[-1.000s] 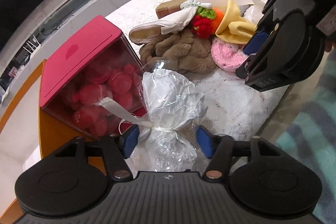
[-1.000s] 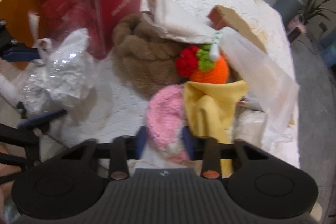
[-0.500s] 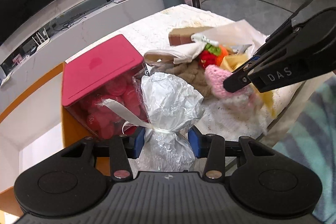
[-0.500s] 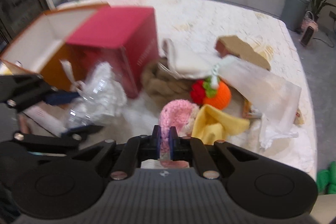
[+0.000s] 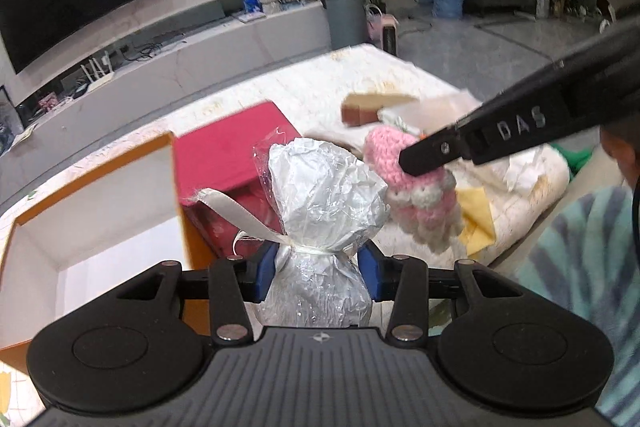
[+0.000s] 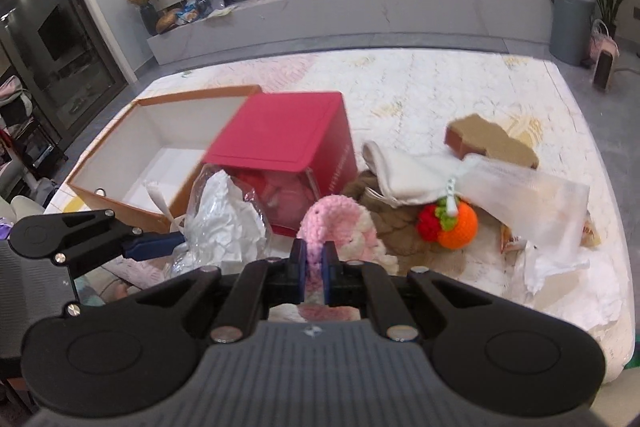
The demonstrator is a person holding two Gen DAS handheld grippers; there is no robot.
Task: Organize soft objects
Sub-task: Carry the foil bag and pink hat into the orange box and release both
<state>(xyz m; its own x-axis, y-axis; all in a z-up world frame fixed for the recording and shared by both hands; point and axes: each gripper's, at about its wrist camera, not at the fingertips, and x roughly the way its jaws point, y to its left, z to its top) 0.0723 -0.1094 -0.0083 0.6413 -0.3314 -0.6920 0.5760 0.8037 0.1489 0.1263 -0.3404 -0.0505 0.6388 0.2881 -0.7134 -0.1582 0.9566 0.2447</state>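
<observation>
My left gripper point(image 5: 318, 269) is shut on a crinkly silver bag point(image 5: 324, 187) tied with a white ribbon, held up above the table; the same bag point(image 6: 224, 223) shows at the left of the right wrist view. My right gripper point(image 6: 314, 267) is shut on a pink and white crochet piece point(image 6: 340, 223), lifted off the table; from the left wrist view the crochet piece point(image 5: 416, 195) hangs from the right gripper's tip point(image 5: 424, 163). An open orange box point(image 6: 160, 147) with a white inside stands at the left, empty as far as I see.
A red box point(image 6: 288, 131) with a clear front stands beside the orange box. On the white table cover point(image 6: 440, 91) lie a brown fuzzy cloth point(image 6: 400, 227), a white sock point(image 6: 400, 175), an orange and red crochet ball point(image 6: 452, 223), a brown block point(image 6: 488, 143), clear plastic point(image 6: 532, 195) and a yellow cloth point(image 5: 476, 215).
Both grippers closed on their things and rose from the table. The silver bag and the pink crochet piece now hang in the air; the views tilted up toward the room.
</observation>
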